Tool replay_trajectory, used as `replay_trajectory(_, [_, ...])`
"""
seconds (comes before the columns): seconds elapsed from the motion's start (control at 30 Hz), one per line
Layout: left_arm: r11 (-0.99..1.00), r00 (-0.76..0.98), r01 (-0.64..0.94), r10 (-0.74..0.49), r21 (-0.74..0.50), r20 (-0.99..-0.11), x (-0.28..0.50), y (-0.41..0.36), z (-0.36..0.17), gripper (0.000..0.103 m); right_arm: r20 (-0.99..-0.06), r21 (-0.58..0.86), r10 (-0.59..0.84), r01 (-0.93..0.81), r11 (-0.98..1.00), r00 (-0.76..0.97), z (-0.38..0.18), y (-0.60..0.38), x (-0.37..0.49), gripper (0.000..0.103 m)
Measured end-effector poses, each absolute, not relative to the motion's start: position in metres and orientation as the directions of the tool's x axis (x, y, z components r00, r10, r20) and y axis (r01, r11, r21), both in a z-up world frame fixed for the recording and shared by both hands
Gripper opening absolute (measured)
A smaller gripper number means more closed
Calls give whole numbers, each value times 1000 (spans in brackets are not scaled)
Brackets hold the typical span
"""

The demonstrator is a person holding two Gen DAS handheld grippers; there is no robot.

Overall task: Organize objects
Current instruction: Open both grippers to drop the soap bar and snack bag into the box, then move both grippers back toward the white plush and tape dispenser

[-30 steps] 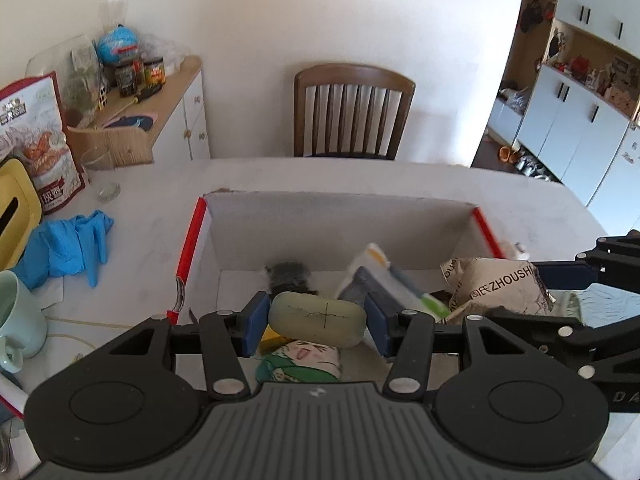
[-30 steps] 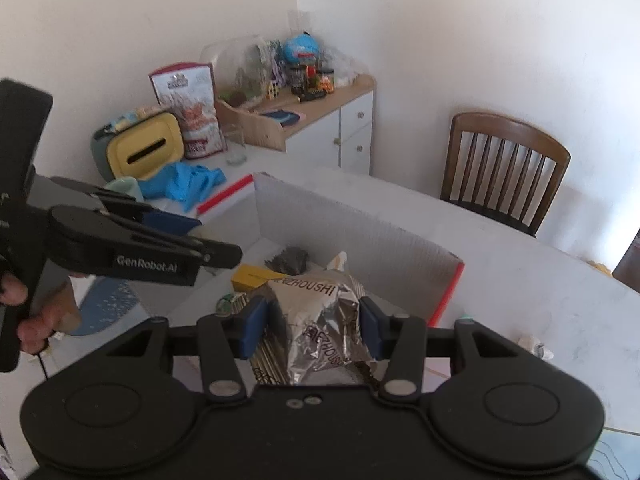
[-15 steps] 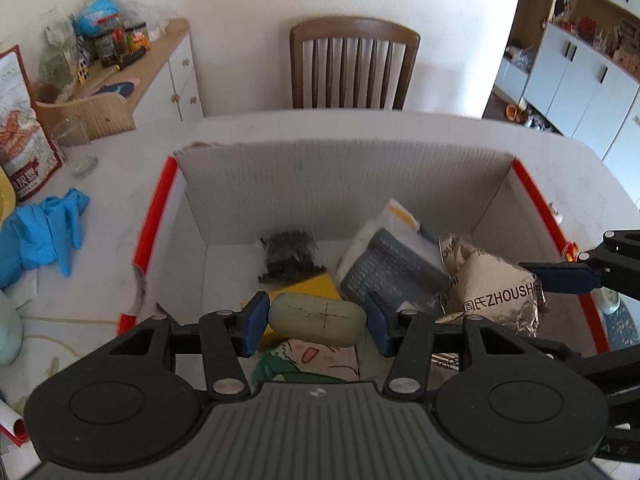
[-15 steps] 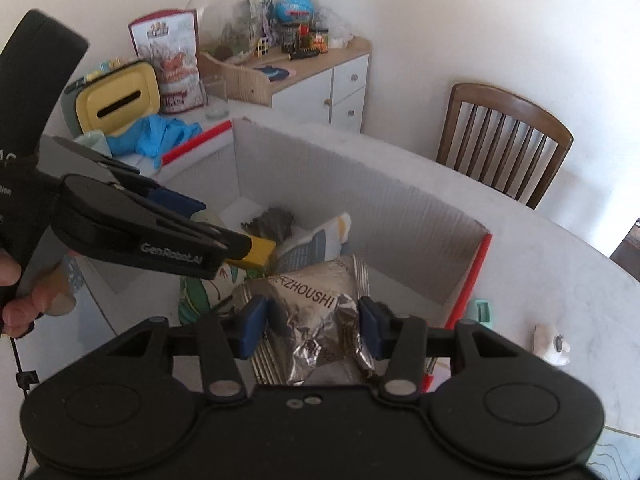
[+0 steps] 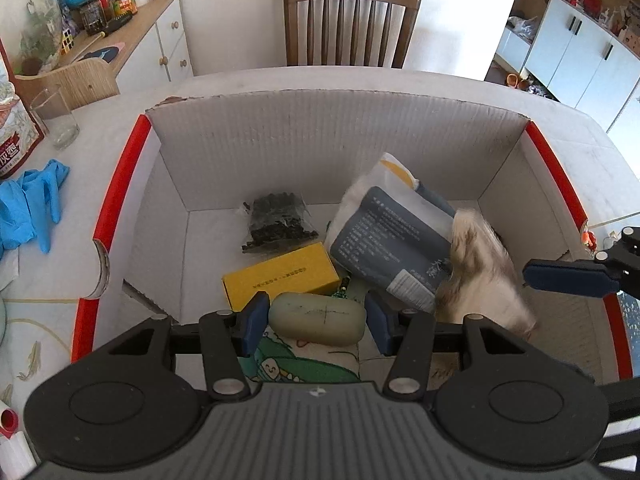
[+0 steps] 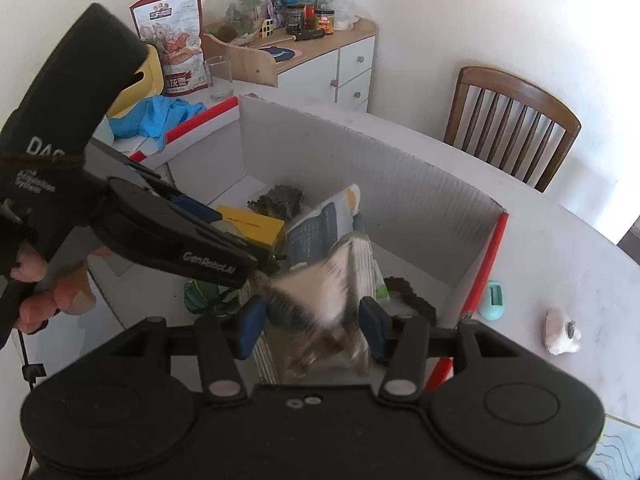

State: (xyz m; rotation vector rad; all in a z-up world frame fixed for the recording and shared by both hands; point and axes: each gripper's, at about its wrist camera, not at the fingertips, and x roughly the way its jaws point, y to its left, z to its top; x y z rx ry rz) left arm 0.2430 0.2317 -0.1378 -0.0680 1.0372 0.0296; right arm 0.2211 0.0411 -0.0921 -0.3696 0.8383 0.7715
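Left wrist camera sits right behind its own fingers, tilted steeply down into the box, close in, facing the box's far wall with the chair beyond the table's far edge. Right wrist camera looks down too, just as close, but angled across the box toward its far left corner, the sideboard behind, the chair off to its right. Both views share the box's inside: yellow carton, grey pouch, plus blue gloves. Each camera catches the other gripper: the left gripper crosses the right view, the right gripper's finger pokes in at the left view's right edge.
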Motion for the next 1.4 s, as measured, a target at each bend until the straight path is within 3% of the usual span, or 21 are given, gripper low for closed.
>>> replay_trajectory(0.1, [997,507,-58,-8,-43,-862,242,231,-137,52,-771,7,474,-739,673,425,-86,38,219,61])
replay_trajectory(1.07, [995,655,-57,-25,-82,-755,192,202,-67,69,-653,48,599,-763,644,465,3,-21,171,72])
replay_trajectory(1.23, [995,695,-55,-23,-85,-719,179,180,-48,81,-623,35,604,-753,657,497,11,-48,167,81])
replay_trajectory(1.4, [996,719,-54,-12,-73,-695,172,150,-33,83,-602,49,615,-745,666,510,15,-79,170,91])
